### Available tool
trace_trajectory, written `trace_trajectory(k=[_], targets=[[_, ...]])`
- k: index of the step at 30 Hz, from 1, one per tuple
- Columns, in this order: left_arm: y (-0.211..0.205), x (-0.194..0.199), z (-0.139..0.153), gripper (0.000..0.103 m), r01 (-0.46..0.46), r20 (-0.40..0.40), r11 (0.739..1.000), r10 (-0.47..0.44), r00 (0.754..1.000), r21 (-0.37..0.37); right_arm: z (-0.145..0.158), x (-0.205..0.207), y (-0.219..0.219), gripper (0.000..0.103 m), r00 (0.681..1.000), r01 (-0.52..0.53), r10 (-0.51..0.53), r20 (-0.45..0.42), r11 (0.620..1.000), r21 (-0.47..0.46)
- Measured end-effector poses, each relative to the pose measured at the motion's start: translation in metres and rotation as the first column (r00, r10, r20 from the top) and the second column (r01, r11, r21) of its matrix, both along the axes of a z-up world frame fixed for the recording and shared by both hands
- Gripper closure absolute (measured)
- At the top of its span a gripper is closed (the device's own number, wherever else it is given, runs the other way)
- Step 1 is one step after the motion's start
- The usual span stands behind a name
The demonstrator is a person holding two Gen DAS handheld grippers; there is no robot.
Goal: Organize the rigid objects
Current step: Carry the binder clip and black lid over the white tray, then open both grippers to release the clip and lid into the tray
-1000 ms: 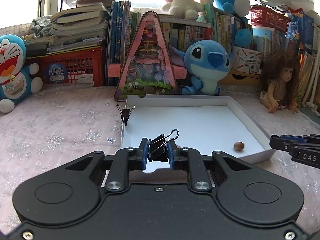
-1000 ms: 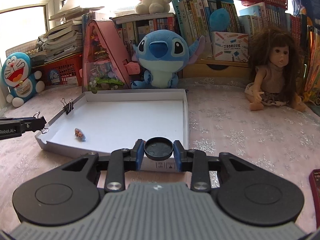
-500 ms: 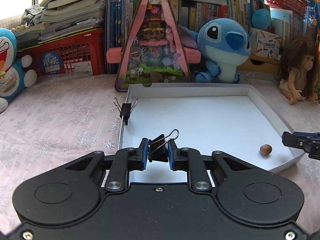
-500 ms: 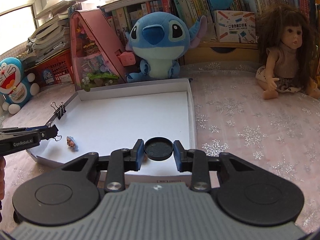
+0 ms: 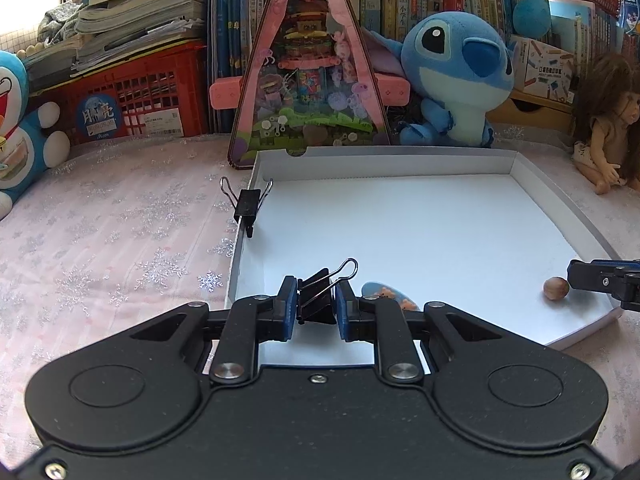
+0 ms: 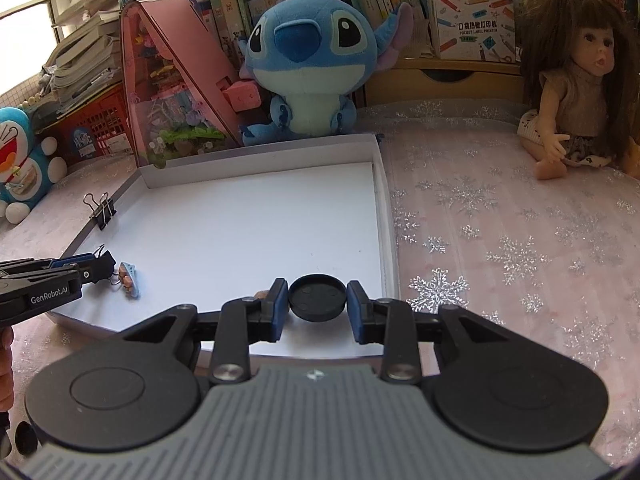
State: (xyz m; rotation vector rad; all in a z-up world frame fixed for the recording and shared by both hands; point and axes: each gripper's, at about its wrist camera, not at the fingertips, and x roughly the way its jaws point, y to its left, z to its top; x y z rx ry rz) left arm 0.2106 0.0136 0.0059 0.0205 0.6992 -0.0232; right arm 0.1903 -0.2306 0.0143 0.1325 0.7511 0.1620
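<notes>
Both grippers tilt downward over the near edge of the white tray [image 5: 400, 168]. The left gripper [image 5: 317, 307] clamps a black binder clip [image 5: 318, 300] with wire handles. The right gripper [image 6: 318, 298] pinches a round black cap [image 6: 318, 297], held flat.

small brown ball [image 5: 555, 288] perhaps a nut, doll [image 5: 608, 128] cropped

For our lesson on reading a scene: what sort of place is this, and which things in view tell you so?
Probably a child's bedroom or playroom at home: plush toys such as the blue one, a long-haired doll, and crowded shelves of books behind a snowflake-patterned cloth.
</notes>
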Motion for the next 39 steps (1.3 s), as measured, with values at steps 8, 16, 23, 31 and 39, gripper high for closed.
trace_trajectory(k=[8,16,23,31,39], targets=[[-0.001,0.003,-0.002,0.084,0.001,0.010,1.000,-0.001,1.000,0.006,-0.004,0.003,0.004,0.066,1.000,-0.005,0.005,-0.006,1.000,-0.012],[-0.003,0.005,-0.003,0.084,0.000,0.007,1.000,0.000,1.000,0.005,-0.006,0.004,0.007,0.066,1.000,-0.008,0.008,0.000,0.999,-0.036],[-0.002,0.006,-0.002,0.081,-0.002,0.003,1.000,0.002,1.000,-0.003,-0.005,0.003,0.009,0.053,1.000,-0.007,0.007,0.007,0.999,-0.037],[0.001,-0.010,0.012,0.050,0.009,0.046,1.000,-0.010,0.999,0.010,0.004,-0.009,0.006,0.038,0.999,-0.003,0.005,0.044,0.999,-0.035],[0.006,-0.047,0.026,0.026,0.054,0.098,0.998,-0.051,0.994,-0.018,0.016,-0.035,0.006,0.028,0.993,-0.042,0.048,0.108,0.997,-0.064]])
